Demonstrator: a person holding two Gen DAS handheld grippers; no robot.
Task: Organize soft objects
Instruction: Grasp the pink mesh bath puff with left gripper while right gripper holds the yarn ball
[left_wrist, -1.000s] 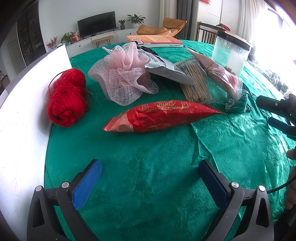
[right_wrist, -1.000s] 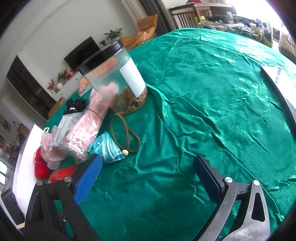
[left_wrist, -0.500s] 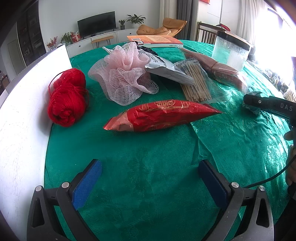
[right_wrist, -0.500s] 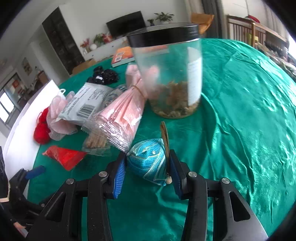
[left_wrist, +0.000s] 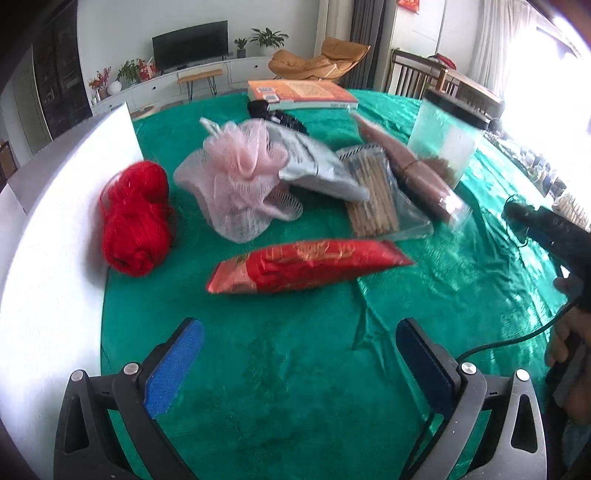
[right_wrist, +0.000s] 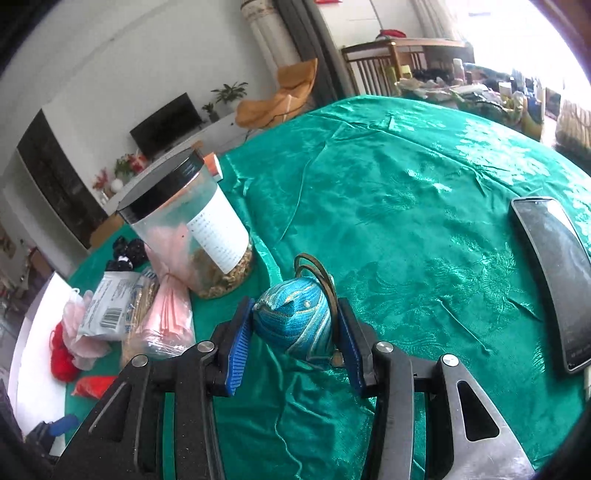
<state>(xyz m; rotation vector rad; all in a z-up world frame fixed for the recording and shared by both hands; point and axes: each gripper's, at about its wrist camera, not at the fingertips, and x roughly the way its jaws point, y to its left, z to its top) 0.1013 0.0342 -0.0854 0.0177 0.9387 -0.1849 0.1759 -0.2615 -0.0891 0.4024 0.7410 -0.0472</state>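
My right gripper is shut on a small blue-and-teal fabric pouch, both blue pads pressing its sides. The pouch's brown cord loop sticks up behind it. In the left wrist view my left gripper hangs open over bare green cloth with nothing between its pads. Ahead of it lie a red foil packet, a red yarn ball and a pink mesh sponge. The right gripper's dark body shows at the right edge of that view; the pouch is hidden there.
A clear jar with a black lid stands left of the pouch, beside a pink bag, a silver packet and a packet of sticks. A phone lies at right. A white board borders the table's left; a book lies far back.
My right gripper went from wide open to shut on the blue pouch, then swung right with it. My left gripper rose a little and stayed open.
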